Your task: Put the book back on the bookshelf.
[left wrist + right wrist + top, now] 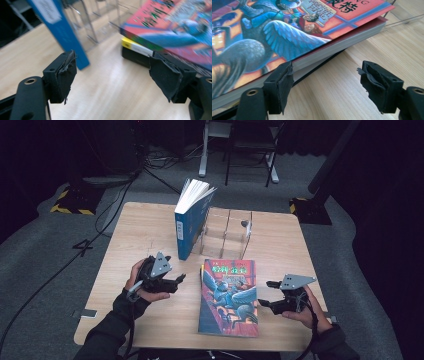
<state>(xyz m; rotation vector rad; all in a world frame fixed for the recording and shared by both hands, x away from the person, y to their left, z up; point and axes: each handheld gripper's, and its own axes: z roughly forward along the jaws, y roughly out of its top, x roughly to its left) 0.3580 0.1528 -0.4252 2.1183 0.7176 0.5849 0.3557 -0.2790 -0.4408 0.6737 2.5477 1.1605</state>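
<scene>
A colourful illustrated book (pixel 229 296) lies flat near the table's front middle, on top of a second book with a yellow and black spine (pixel 136 47). A blue book (pixel 192 217) stands upright, its pages fanned, at the left end of a clear rack (pixel 227 232). My left gripper (pixel 179 282) is left of the flat books and points at them; its jaws are open and hold nothing (pixel 112 60). My right gripper (pixel 264 294) is at the books' right edge, also open (pixel 325 67), with bare table between the jaws and the top book (pixel 287 32) just beyond its left jaw.
The wooden table (pixel 140 230) has bare wood on both sides of the books. The rack's other slots hold nothing. Beyond the far edge are chair legs (pixel 250 155), floor cables (pixel 115 195) and stand bases (pixel 75 200).
</scene>
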